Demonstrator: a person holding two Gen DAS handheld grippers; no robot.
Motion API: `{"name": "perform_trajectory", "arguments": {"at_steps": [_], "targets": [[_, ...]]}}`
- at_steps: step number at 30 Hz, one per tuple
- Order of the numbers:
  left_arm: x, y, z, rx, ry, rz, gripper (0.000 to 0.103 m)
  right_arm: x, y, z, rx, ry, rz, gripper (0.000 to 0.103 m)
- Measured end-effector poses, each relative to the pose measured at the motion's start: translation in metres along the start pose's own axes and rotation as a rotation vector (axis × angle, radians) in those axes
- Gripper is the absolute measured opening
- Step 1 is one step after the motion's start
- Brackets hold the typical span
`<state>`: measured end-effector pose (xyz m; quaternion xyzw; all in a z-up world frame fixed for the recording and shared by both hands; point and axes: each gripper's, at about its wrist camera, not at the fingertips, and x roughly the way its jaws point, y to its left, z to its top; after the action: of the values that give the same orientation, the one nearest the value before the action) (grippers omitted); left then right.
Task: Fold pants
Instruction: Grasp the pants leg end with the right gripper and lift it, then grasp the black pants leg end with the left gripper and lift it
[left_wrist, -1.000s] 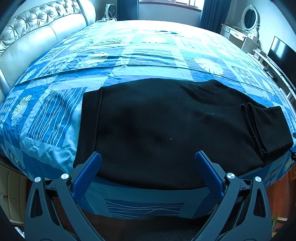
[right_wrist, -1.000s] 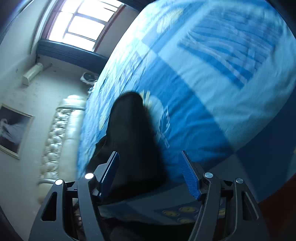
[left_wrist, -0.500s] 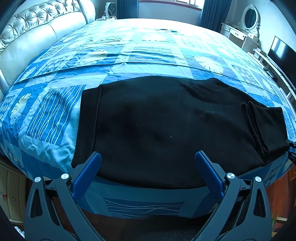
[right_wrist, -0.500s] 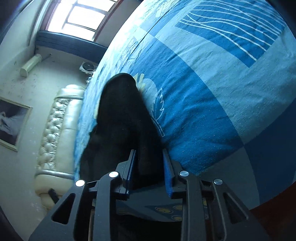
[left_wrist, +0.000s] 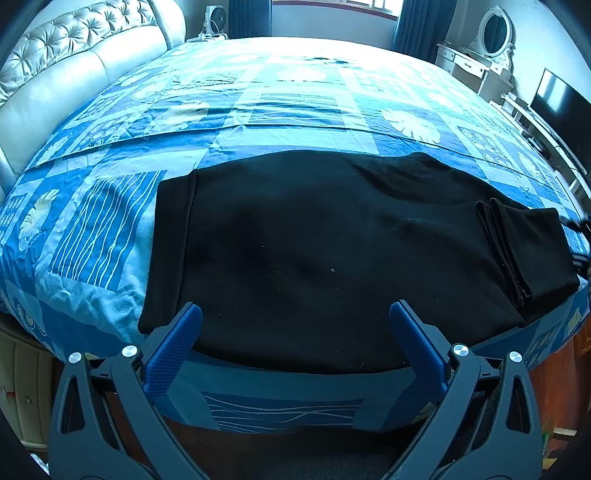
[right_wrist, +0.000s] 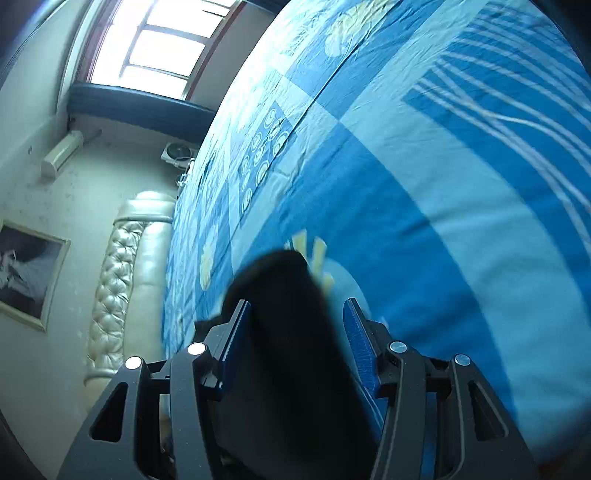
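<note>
Black pants (left_wrist: 314, 251) lie flat along the near edge of the bed, waistband to the left, cuffs (left_wrist: 528, 251) to the right. My left gripper (left_wrist: 295, 325) is open and empty, hovering at the bed's near edge over the pants' lower hem side. In the right wrist view the black cuff end (right_wrist: 291, 332) sits between the blue pads (right_wrist: 356, 339) of my right gripper (right_wrist: 295, 332). The jaws stand partly apart around the thick cloth, and the image is blurred.
The bed carries a blue patterned quilt (left_wrist: 295, 92). A tufted cream headboard (left_wrist: 74, 66) is at the left, a window (right_wrist: 147, 48) beyond. A white dresser with mirror (left_wrist: 487, 51) and a dark TV (left_wrist: 561, 107) stand at the right.
The right gripper closed on the cuff end, and now its jaws stand wider while the view has swung and lifted. The left gripper has stayed nearly still.
</note>
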<state>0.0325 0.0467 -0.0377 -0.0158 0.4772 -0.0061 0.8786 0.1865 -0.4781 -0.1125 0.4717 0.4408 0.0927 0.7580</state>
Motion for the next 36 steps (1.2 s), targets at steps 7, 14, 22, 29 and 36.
{"name": "perform_trajectory", "arguments": {"at_steps": [7, 14, 22, 29, 36], "targets": [[0.005, 0.001, 0.0, -0.009, 0.015, -0.004, 0.101, 0.015, -0.001, 0.003, -0.029, 0.045, -0.108, 0.024], [0.004, 0.007, 0.001, -0.029, 0.014, -0.001, 0.101, -0.015, 0.029, -0.008, -0.07, -0.09, -0.181, 0.034], [0.004, 0.014, 0.003, -0.068, 0.015, -0.024, 0.101, 0.015, 0.099, -0.104, -0.232, 0.115, 0.041, 0.036], [-0.005, 0.033, 0.006, -0.104, -0.014, -0.033, 0.101, 0.069, 0.11, -0.153, -0.261, 0.335, 0.095, 0.036], [-0.004, 0.075, 0.018, -0.184, -0.031, -0.066, 0.101, 0.073, 0.101, -0.16, -0.276, 0.356, 0.079, 0.033]]}}
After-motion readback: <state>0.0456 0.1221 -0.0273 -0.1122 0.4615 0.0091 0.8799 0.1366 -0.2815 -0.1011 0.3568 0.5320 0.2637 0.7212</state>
